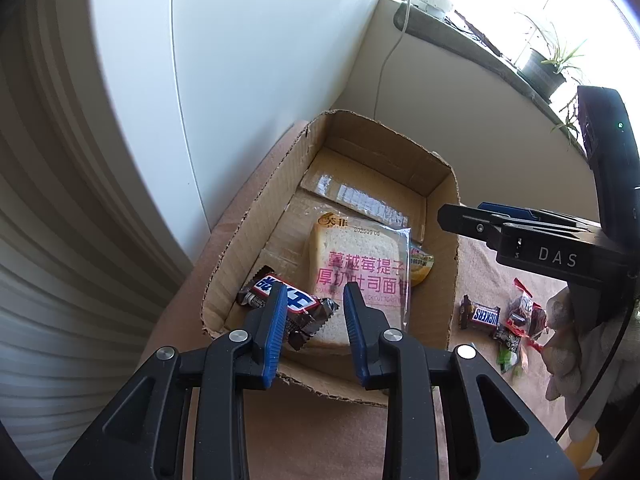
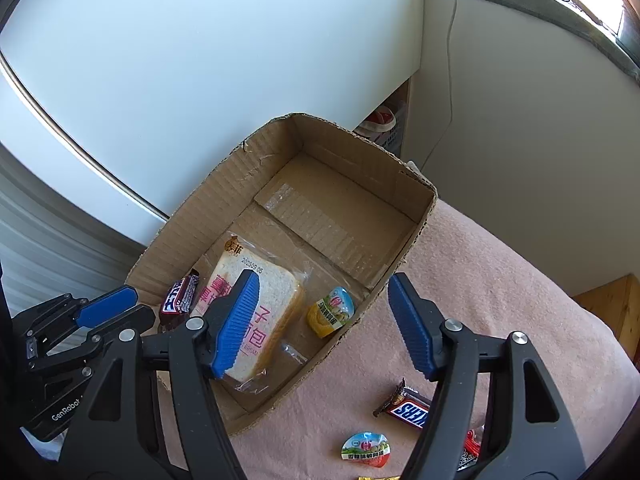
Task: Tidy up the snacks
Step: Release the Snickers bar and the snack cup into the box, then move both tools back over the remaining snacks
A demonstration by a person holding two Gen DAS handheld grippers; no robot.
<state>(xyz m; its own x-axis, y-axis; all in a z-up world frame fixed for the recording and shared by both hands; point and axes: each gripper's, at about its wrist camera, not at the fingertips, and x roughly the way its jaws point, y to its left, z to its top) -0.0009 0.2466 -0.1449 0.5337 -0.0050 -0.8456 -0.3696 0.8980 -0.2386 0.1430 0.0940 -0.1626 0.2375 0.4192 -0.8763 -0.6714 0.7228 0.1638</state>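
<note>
Boxed ahead of your gaping left tongs [image 1: 314, 316]: bread [image 2: 256, 312], Snickers [image 1: 286, 300], jelly cup [image 2: 331, 312]. Unpacked under your gaping right tongs [image 2: 326, 324]: Snickers bar [image 2: 408, 408], second cup [image 2: 366, 449], candies [image 1: 520, 316].

Left wrist view: close above cardboard box [image 1: 256, 216] near end, facing far wall. Right wrist view: close, over box's right side. Both share box, bread packet [image 1: 360, 264].
</note>
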